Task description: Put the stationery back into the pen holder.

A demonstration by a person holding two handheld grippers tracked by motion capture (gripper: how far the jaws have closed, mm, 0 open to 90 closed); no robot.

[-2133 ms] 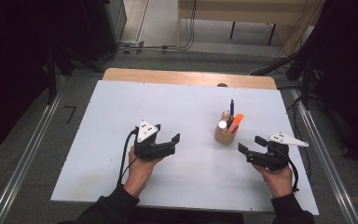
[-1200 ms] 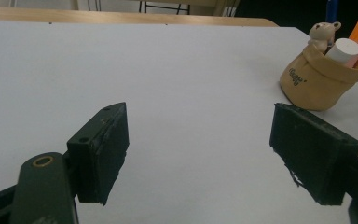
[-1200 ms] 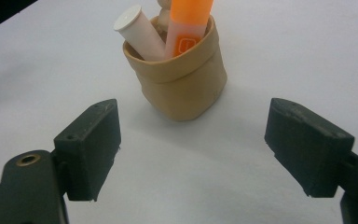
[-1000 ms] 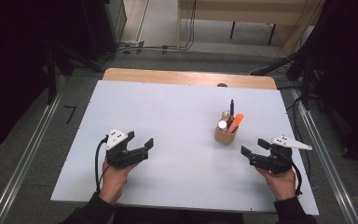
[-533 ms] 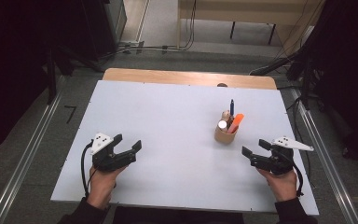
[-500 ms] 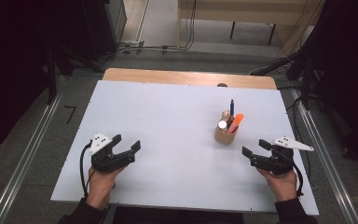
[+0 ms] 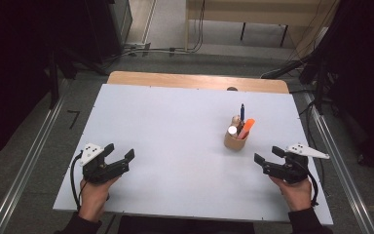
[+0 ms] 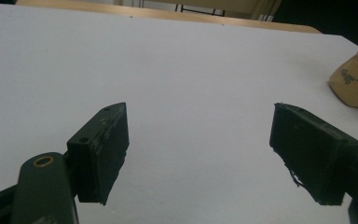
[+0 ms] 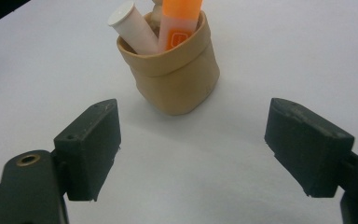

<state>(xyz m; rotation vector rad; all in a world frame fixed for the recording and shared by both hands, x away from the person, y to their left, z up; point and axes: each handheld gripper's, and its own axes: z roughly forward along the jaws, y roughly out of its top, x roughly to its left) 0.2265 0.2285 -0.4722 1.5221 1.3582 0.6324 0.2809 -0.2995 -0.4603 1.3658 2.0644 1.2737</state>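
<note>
A person stands at the near edge of a white table [image 7: 175,126], holding a black two-jaw gripper in each hand. The thing nearest the tongs is a small tan pen cup [image 7: 235,141], which sits on the right half of the table. It holds an orange highlighter [image 7: 246,128], a white capped tube [image 7: 232,130] and a dark blue pen [image 7: 242,112] standing upright. The right gripper [image 7: 264,165] rests low near the table's right front corner, pointing left and slightly away, its jaws spread wide with nothing between them. The cup lies near it, a little farther up the table and to its left. In the right gripper view the pen cup [image 9: 175,77] stands just beyond the open jaws, centred between them and apart from both. The left gripper [image 7: 121,161] sits well apart from the cup, near the left front corner, its jaws also wide and empty. In the left gripper view the cup [image 8: 356,81] is cut off at the right edge, so its contents cannot be made out there. A further pale item behind the highlighter is too hidden to identify.
</note>
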